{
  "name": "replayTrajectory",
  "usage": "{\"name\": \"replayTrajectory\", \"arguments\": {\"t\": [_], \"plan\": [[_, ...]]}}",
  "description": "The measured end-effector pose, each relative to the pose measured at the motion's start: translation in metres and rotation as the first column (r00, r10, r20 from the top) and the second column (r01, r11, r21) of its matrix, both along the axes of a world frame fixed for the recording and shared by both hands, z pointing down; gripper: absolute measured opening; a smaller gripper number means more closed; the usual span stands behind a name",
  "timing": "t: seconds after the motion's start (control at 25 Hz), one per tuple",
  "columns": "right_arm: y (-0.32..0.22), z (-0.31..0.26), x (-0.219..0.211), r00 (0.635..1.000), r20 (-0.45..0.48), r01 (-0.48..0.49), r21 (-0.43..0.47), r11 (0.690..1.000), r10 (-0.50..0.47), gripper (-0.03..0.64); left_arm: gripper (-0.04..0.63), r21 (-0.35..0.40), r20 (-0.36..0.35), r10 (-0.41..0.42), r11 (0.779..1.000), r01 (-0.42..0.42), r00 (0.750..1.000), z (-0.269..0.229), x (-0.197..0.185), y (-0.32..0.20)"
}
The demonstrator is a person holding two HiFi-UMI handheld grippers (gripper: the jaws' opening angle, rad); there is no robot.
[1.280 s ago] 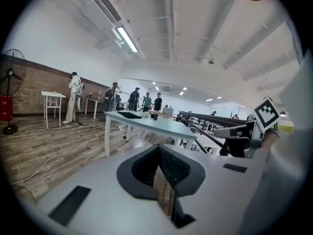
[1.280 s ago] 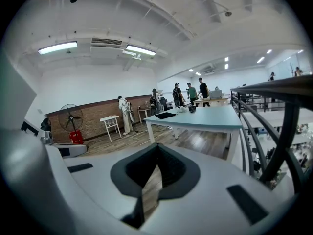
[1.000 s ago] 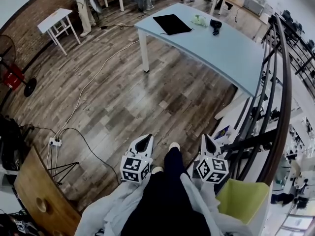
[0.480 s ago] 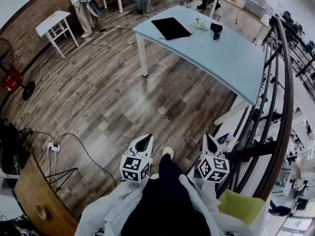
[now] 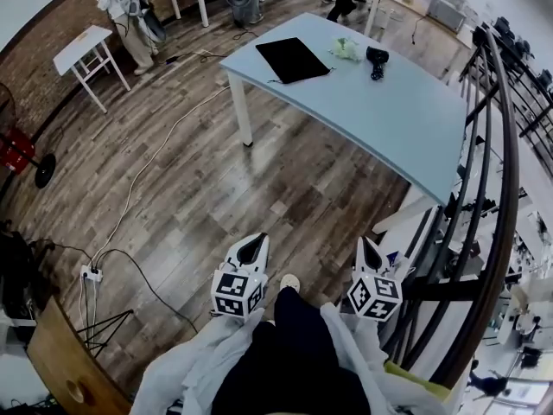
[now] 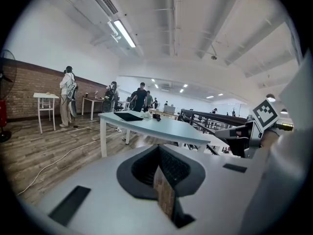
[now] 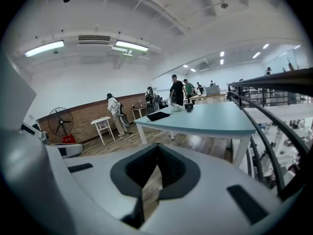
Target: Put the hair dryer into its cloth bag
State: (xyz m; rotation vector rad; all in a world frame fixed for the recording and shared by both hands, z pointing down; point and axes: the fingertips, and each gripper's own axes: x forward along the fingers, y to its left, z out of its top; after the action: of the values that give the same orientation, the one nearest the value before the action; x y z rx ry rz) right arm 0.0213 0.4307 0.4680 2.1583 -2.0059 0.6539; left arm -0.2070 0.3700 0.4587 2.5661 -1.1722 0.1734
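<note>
A black hair dryer (image 5: pixel 377 58) lies at the far end of a pale blue table (image 5: pixel 380 102), beside a crumpled light green cloth bag (image 5: pixel 348 49). Both also show far off in the gripper views, the hair dryer (image 6: pixel 156 116) and the cloth bag (image 7: pixel 176 108) small on the tabletop. My left gripper (image 5: pixel 252 250) and right gripper (image 5: pixel 370 254) are shut with nothing in them. They are held low in front of the person's body, over the wooden floor, well short of the table.
A black flat mat (image 5: pixel 291 59) lies on the table's left part. A dark metal railing (image 5: pixel 484 197) runs along the right. A white cable (image 5: pixel 147 167) and power strip (image 5: pixel 92 273) lie on the floor at left. A small white table (image 5: pixel 79 48) and people (image 5: pixel 121 7) stand far back.
The person has walked forward across the floor. The table with the dryer and bag sits closer and more central. Both grippers stay shut and keep their place before the body.
</note>
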Motion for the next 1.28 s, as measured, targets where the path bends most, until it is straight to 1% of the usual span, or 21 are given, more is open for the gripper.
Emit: {"name": "replayTrajectory", "arguments": {"t": [0.52,0.76,0.92,1.08,1.28], "plan": [[-0.073,0.005,0.029,0.999,0.005,0.041,-0.012,0.999,-0.041,0.008,0.015,-0.006,0.016,-0.003,1.000,0.003,1.000,0.003,0.038,-0.073],[-0.099,0.006,0.044,0.998,0.002,0.063,-0.008,0.998,-0.063,0.007,0.015,0.019,0.015,-0.011,1.000,0.011,1.000,0.001,0.053,-0.098],[-0.107,0.007,0.043,0.996,-0.003,0.084,-0.003,0.996,-0.084,0.008,0.015,0.025,0.008,-0.025,0.999,0.025,1.000,0.001,0.054,-0.102],[-0.104,0.009,0.043,0.997,0.012,0.080,0.000,0.997,-0.080,0.007,0.015,0.017,0.007,-0.024,1.000,0.023,1.000,0.004,0.055,-0.101],[-0.099,0.019,0.048,0.997,0.025,0.069,-0.020,0.997,-0.068,0.008,0.015,0.016,0.012,-0.016,1.000,0.016,1.000,0.008,0.061,-0.104]]}}
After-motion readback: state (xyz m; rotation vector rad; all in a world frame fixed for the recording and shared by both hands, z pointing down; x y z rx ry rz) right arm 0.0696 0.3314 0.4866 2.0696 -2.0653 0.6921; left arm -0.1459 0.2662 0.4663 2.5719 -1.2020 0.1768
